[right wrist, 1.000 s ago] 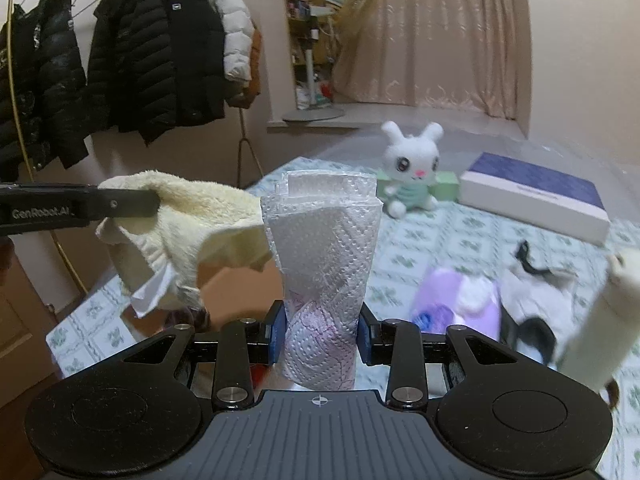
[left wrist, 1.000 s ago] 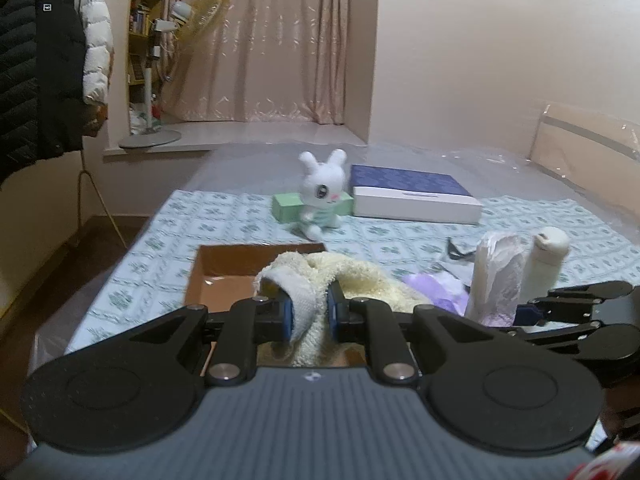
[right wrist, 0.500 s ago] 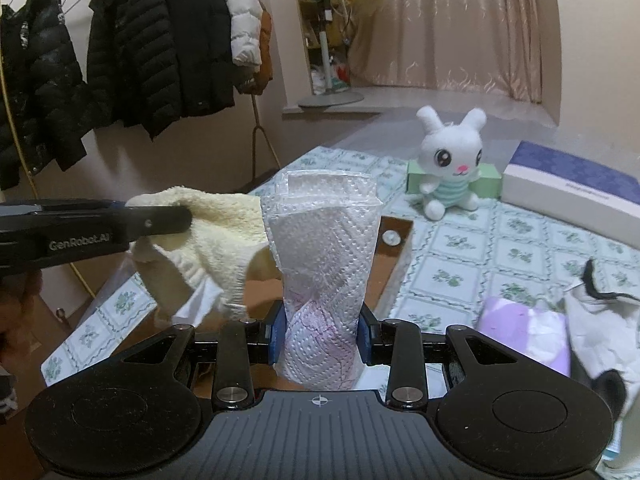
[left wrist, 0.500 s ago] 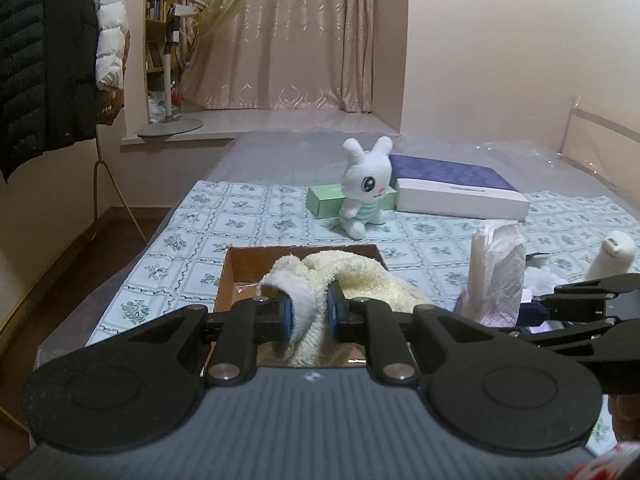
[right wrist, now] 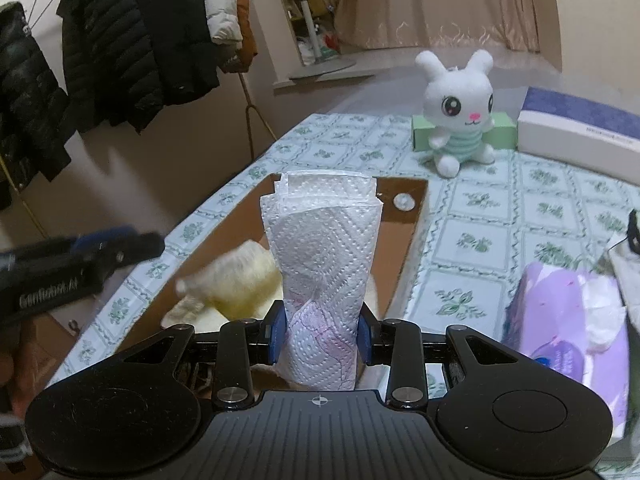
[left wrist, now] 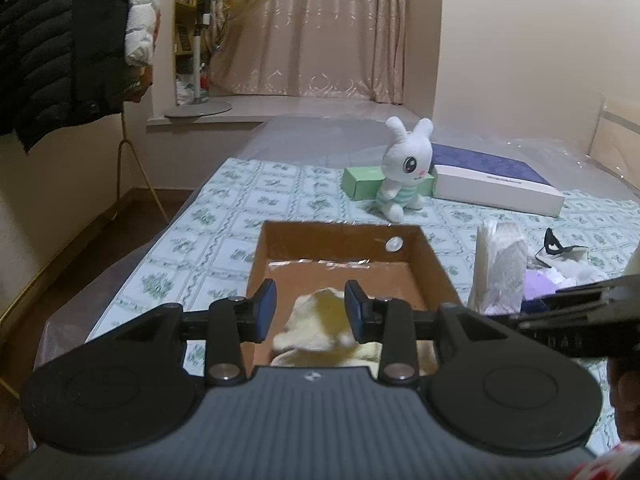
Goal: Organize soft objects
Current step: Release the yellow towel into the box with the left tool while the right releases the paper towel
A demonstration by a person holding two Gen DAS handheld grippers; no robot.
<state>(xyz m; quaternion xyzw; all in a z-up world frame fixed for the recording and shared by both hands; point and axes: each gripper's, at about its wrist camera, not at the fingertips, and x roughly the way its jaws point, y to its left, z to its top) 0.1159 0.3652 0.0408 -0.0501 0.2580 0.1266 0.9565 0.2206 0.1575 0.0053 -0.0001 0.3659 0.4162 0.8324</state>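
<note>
- Left gripper [left wrist: 310,307]: jaws spread wide, nothing held between them. It hangs above the near end of the cardboard box [left wrist: 434,262].
- Yellow towel [left wrist: 326,326]: lies loose inside the box, below and between the spread fingers. It appears motion-blurred in both views, so contact with the box floor cannot be confirmed.
- Right gripper [right wrist: 321,332]: jaws closed on the lower part of the paper towel pack [right wrist: 324,256], which stands upright between the blue pads [right wrist: 277,334]. The pack is held over the box's near right side.
- Cardboard box: open-topped, resting on the patterned bed cover [left wrist: 224,220]. A strip of tape crosses its floor at the far end.
- Purple tissue pack [right wrist: 568,312]: lies on the cover to the right of the box.
- White plush rabbit [left wrist: 406,168]: sits upright beyond the box, against a green box [left wrist: 362,182].
- Blue-and-white flat box [left wrist: 496,188]: lies just right of the rabbit.
- Black jackets [right wrist: 132,40]: hang on a rack at left.
</note>
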